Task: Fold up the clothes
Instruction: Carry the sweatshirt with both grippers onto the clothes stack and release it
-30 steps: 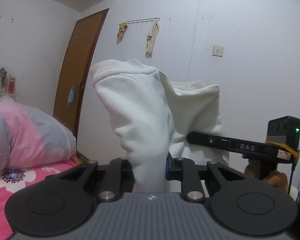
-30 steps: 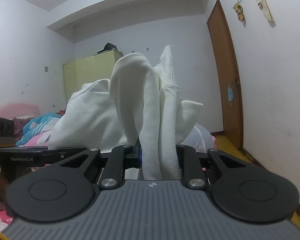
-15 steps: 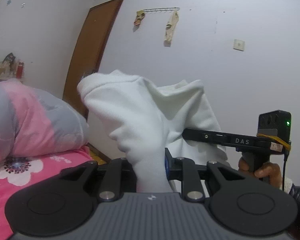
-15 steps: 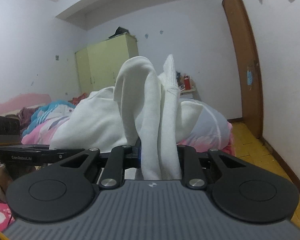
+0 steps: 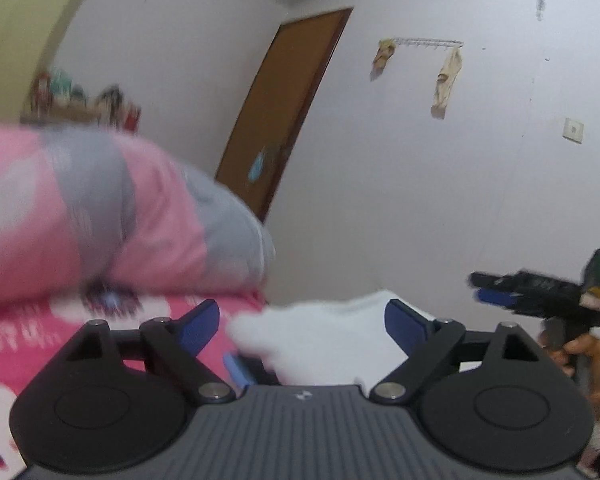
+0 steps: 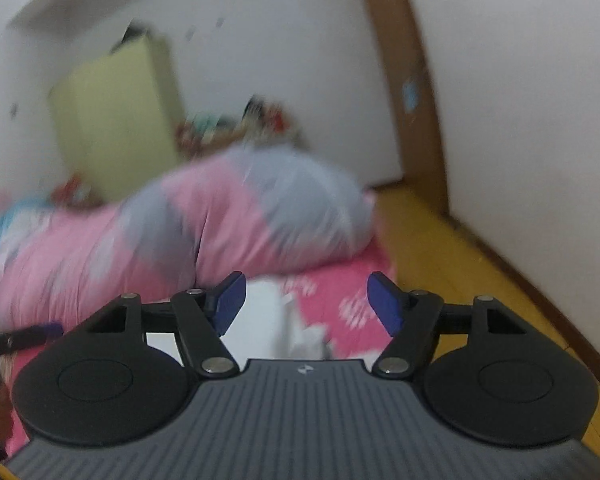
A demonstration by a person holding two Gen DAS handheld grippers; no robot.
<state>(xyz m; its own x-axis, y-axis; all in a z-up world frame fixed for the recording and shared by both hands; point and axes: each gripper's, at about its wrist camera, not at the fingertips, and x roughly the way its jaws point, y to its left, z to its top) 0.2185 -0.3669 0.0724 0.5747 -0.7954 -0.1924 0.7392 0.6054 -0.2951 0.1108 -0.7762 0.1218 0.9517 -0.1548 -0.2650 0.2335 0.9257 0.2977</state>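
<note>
Home bedroom: bed w/ pink quilt (image 6: pixel 204 232), green wardrobe (image 6: pixel 116 128), door (image 5: pixel 284 112).

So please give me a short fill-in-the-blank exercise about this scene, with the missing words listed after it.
1. The garment lying between the left tongs is ____ in colour.
2. The quilt on the bed is pink and ____.
3. The jaws of the right tongs are ____ and no longer pinch the cloth.
4. The door is ____ in colour.

Missing words: white; grey; opening; brown
</note>
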